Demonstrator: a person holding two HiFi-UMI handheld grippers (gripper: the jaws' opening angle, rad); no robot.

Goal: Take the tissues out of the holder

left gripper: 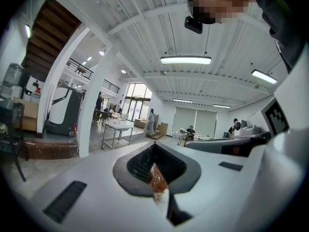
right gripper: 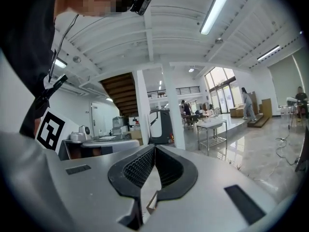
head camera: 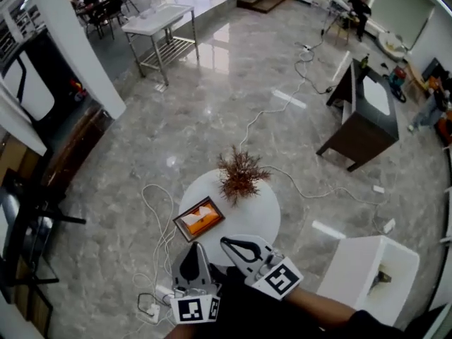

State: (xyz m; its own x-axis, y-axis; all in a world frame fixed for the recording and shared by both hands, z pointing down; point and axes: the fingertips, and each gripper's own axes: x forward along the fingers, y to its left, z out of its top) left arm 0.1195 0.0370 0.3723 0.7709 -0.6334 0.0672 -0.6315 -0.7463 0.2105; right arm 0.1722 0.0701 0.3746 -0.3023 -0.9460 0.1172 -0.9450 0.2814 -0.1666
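Seen from above, a person is holding two grippers side by side over the near edge of one round white bench point(head camera: 260, 219), which is standing on a grey marble floor point(head camera: 212, 104). The left gripper point(head camera: 195, 248) is pointing towards the bench with its jaws pressed together at the tips and nothing between them. Its own view is showing only a narrow slit below the tips, with a reddish-brown dried plant point(head camera: 240, 174) showing through it beyond the jaws. The right gripper point(head camera: 227, 243) is sitting just beside the left one, angled slightly inward. Its jaws are likewise closed tip to tip and are gripping nothing.

One tissue holder point(head camera: 199, 218) is lying flat on the left part of the bench, ahead of both grippers and apart from them. It is a dark-framed rectangle with an orange face. The one dried plant is standing upright near the far edge of the bench, beyond the holder. White cables point(head camera: 152, 203) are trailing across the floor to the left of the bench.
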